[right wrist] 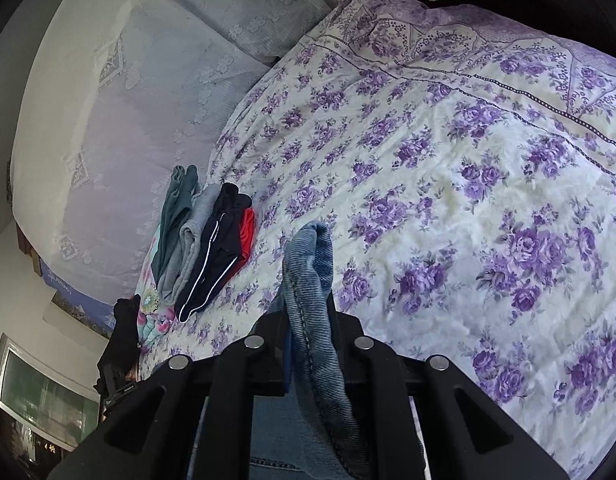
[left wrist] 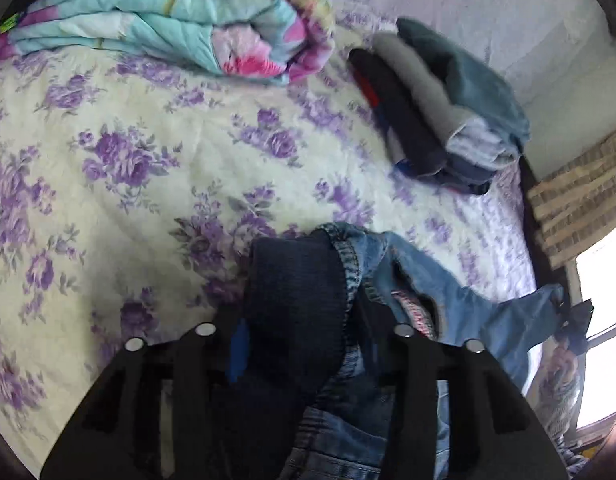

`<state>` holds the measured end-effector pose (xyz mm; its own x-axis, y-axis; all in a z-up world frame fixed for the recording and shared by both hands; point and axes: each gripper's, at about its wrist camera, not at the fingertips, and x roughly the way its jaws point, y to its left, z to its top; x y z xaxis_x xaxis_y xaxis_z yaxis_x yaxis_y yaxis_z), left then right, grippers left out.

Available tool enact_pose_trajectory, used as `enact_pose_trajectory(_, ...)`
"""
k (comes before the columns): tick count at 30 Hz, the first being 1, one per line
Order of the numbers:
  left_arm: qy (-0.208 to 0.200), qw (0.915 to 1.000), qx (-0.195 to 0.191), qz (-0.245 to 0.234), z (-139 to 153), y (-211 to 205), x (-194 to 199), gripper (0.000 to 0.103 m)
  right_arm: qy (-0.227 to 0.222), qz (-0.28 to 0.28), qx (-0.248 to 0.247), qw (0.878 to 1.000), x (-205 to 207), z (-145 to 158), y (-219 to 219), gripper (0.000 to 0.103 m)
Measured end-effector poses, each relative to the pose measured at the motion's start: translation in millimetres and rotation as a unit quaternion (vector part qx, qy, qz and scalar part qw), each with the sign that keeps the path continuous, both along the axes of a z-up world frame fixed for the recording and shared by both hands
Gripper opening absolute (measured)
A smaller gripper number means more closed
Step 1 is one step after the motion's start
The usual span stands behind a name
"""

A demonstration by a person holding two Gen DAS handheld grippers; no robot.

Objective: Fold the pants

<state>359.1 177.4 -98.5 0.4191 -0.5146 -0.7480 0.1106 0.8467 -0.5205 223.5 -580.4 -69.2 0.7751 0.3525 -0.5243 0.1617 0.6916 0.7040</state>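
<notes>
Left gripper [left wrist: 296, 336] is clamped on the jeans [left wrist: 447, 292]: dark ribbed waistband bunched between the fingers, denim spilling out toward 3 o'clock. Right gripper [right wrist: 308, 344] is closed too, pinching a folded denim edge with a stitched seam that stands up toward 12 between the fingers. So I've got the pants at both ends, lifted off the floral bedspread [left wrist: 148, 152], not lying flat yet.

Handling, my read: denim is soft but with some body, medium weight, not slippery. It'll drape and sag between the two grips, and the seams and waistband are the thick, stable bits. Best holds are exactly there: waistband corners and hem or outseam. Thin single-layer fabric would slide out and twist. Left grip looks bulky, several layers caught, so some may drop when I stretch it out.

Position: in the left view the fabric runs from the fingers out to about 3 o'clock, where a far corner looks pinched by something dark near the window, probably my other gripper, can't confirm. In the right view the denim sits dead centre at 12 and hangs down below the jaws at 6.

Open bedspread lies at 10 to 12 in the left view. Stack of folded clothes [right wrist: 204, 240] sits at 10 in the right view, rolled quilt [left wrist: 180, 20] at 11 in the left, both well apart from the jeans.
</notes>
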Motion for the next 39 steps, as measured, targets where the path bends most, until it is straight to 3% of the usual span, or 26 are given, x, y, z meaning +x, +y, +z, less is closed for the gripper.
enact_pose_trajectory(6, -0.106, 0.9927, -0.018, 0.056, 60.7, 9.7, -42.4, 0.035, -0.013, 0.012, -0.006, 1.000, 15.3, 13.0, 4.6, 0.012)
enact_pose_trajectory(9, -0.126, 0.9878, -0.030, 0.087, 92.3, 25.0, -39.2, 0.035, -0.034, 0.022, -0.014, 0.999, 45.8, 30.5, 9.1, 0.012)
enact_pose_trajectory(11, -0.127, 0.9860, -0.019, 0.106, 98.3, 28.6, -32.7, 0.035, -0.041, 0.026, -0.004, 0.999, 71.4, 34.9, 7.6, 0.012)
enact_pose_trajectory(15, -0.084, 0.9861, -0.010, 0.143, 70.2, 43.2, -6.1, 0.036, -0.005, 0.042, -0.004, 0.999, 135.6, 15.1, 14.1, 0.013)
enact_pose_trajectory(18, 0.013, 0.9850, -0.008, 0.172, 12.0, 50.5, 21.9, 0.044, 0.072, 0.045, -0.001, 0.996, 178.1, -33.8, 20.2, 0.017)
enact_pose_trajectory(19, 0.050, 0.9817, -0.019, 0.183, -9.9, 54.8, 28.7, 0.048, 0.103, 0.034, -0.008, 0.994, 185.9, -50.1, 20.3, 0.017)
enact_pose_trajectory(21, 0.052, 0.9768, -0.065, 0.197, -18.7, 64.3, 24.5, 0.049, 0.119, 0.029, -0.014, 0.992, 189.7, -64.2, 17.7, 0.023)
enact_pose_trajectory(22, 0.047, 0.9777, -0.072, 0.192, -13.0, 66.4, 20.2, 0.052, 0.113, 0.024, -0.017, 0.993, 186.0, -62.9, 14.0, 0.025)
enact_pose_trajectory(23, 0.040, 0.9793, -0.063, 0.188, -5.6, 67.8, 14.4, 0.056, 0.108, 0.015, -0.028, 0.994, 179.9, -57.5, 10.9, 0.033)
enact_pose_trajectory(24, 0.028, 0.9803, -0.045, 0.190, 3.8, 70.6, 7.1, 0.065, 0.103, 0.007, -0.038, 0.994, 174.6, -51.0, 6.2, 0.044)
enact_pose_trajectory(25, 0.015, 0.9798, -0.023, 0.198, 13.3, 75.2, -0.7, 0.079, 0.095, -0.006, -0.052, 0.994, 166.5, -40.6, -2.1, 0.048)
enact_pose_trajectory(26, 0.007, 0.9784, -0.009, 0.206, 20.2, 80.3, -6.9, 0.084, 0.088, -0.018, -0.062, 0.994, 161.1, -32.7, -9.6, 0.051)
enact_pose_trajectory(31, -0.029, 0.9687, 0.037, 0.244, 49.8, 102.5, -63.5, 0.085, 0.063, -0.048, -0.090, 0.993, 111.6, 5.5, -38.2, 0.053)
enact_pose_trajectory(34, -0.033, 0.9722, 0.051, 0.226, 46.2, 92.6, -107.3, 0.089, 0.023, -0.034, -0.095, 0.995, 49.7, 18.1, -22.9, 0.069)
enact_pose_trajectory(36, -0.032, 0.9745, 0.050, 0.216, 38.2, 87.6, -128.6, 0.089, 0.001, -0.025, -0.097, 0.995, 3.1, 17.8, -5.4, 0.078)
enact_pose_trajectory(39, -0.030, 0.9785, 0.012, 0.204, 18.4, 74.7, -163.3, 0.089, -0.016, -0.007, -0.090, 0.996, -61.7, 9.4, 21.8, 0.086)
